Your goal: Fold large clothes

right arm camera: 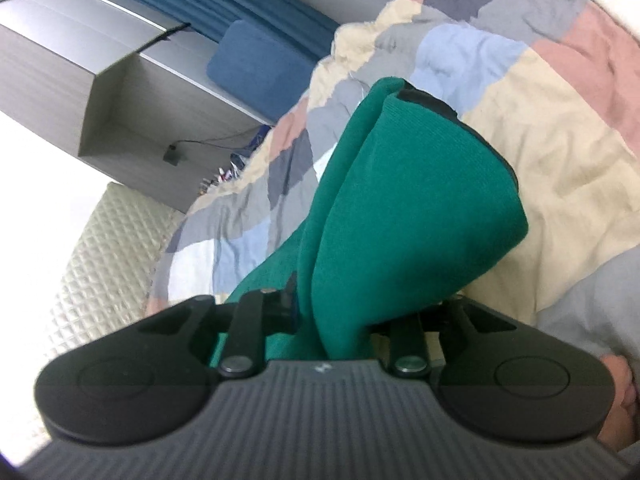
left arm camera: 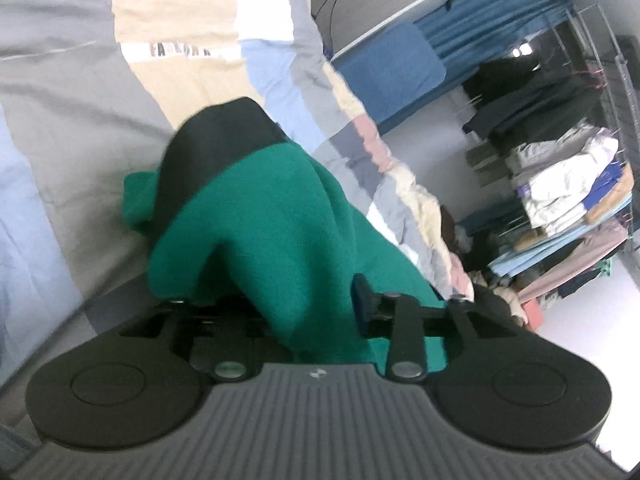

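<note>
Soft daylight, motion blur, fisheye-warped edges

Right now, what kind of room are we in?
Likely a bedroom: a patchwork bedspread under the green garment, a clothes rack hung with clothes, and a blue pillow.

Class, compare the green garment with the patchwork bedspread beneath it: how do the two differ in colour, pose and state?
The green garment is one solid green with dark trim; the patchwork bedspread mixes beige, grey, pink and pale blue blocks.
The garment is bunched and lifted, gripped by the left tool and right tool; the bedspread lies spread out, ungripped.
Both are soft, wrinkled fabric.
</note>
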The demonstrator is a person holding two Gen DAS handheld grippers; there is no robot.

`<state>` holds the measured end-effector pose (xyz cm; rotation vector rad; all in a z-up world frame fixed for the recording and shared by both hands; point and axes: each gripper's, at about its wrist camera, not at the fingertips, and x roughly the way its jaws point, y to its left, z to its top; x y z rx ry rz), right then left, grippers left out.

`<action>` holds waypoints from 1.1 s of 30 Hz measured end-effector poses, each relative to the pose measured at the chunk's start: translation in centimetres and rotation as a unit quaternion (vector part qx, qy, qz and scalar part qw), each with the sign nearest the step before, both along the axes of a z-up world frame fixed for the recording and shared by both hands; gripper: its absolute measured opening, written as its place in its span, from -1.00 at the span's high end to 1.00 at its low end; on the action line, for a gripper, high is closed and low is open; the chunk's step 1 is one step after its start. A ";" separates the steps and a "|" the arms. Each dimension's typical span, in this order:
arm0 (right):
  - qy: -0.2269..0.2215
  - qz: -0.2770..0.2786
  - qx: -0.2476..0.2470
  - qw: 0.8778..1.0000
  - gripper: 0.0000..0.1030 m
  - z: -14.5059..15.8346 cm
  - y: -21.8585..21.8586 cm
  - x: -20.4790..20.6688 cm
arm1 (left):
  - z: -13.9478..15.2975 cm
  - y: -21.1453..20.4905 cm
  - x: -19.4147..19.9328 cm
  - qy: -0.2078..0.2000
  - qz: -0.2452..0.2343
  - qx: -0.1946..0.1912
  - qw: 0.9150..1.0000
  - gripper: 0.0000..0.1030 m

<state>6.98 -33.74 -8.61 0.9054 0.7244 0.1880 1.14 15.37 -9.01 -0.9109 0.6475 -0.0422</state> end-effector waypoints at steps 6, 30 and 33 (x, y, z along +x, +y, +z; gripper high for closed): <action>-0.016 0.007 0.025 1.000 -0.26 0.3 -0.5 -0.1 | 0.4 0.2 0.1 -0.027 -0.023 -0.010 0.999 -0.35; -0.134 0.081 -0.131 0.979 -0.19 4.7 0.9 13.1 | 5.0 0.0 13.9 -0.145 0.011 0.284 0.948 -0.39; -0.115 0.089 -0.148 0.978 -0.19 2.8 1.1 15.0 | 3.4 -0.3 16.4 -0.122 0.000 0.318 0.940 -0.41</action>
